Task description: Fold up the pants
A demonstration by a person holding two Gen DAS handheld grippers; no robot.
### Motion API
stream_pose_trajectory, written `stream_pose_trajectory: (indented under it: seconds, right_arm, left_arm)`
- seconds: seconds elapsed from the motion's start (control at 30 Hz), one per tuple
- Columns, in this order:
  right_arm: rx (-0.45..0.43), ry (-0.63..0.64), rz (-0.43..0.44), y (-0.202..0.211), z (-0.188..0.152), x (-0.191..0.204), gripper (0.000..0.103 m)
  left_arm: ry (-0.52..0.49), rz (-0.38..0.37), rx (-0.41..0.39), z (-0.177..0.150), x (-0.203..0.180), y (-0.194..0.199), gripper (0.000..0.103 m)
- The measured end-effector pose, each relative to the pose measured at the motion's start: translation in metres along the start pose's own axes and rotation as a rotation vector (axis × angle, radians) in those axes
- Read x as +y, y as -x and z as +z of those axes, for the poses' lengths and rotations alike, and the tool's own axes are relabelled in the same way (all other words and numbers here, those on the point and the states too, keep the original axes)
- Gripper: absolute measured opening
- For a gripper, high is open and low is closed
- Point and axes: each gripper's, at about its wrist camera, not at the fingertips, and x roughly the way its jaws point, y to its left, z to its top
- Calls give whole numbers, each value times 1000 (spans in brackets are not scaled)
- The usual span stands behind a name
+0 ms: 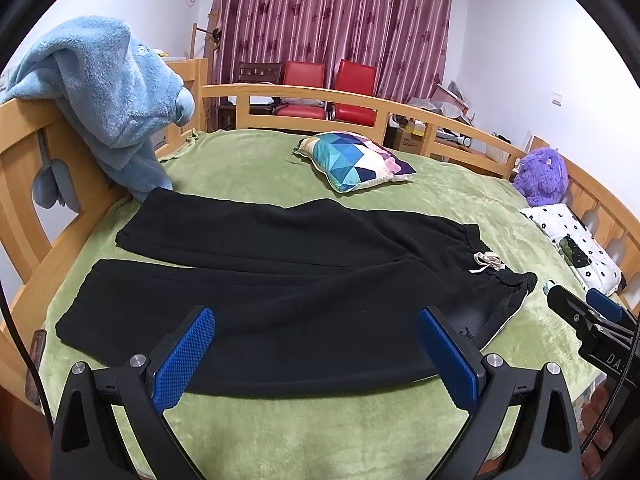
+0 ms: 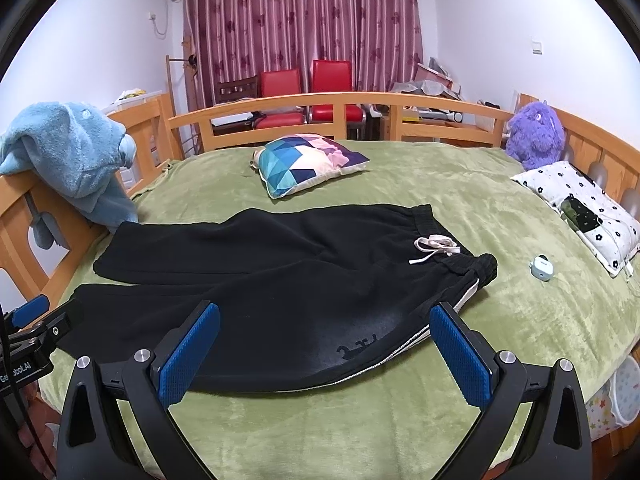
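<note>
Flat, pants (image 1: 280,280) lie ahead of spread fingers (image 1: 186,356) (untouched).

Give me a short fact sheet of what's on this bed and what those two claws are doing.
surface: green blanket on a wooden-railed bed
main item: black pants, spread flat, both legs apart, not yet folded
waistband: toward the right, white drawstring
left claw: open, holding nothing
right claw: open, holding nothing
nearby: patterned cushion, purple plush toy, small blue case
</note>
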Motion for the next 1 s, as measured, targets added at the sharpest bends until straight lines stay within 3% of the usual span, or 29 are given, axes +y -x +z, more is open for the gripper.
stream_pose_trajectory:
  seconds: [1.0]
  right_arm:
    - [-5, 4, -1, 3, 1, 2, 103]
  left_arm:
    - [4, -5, 0, -2, -1, 1, 102]
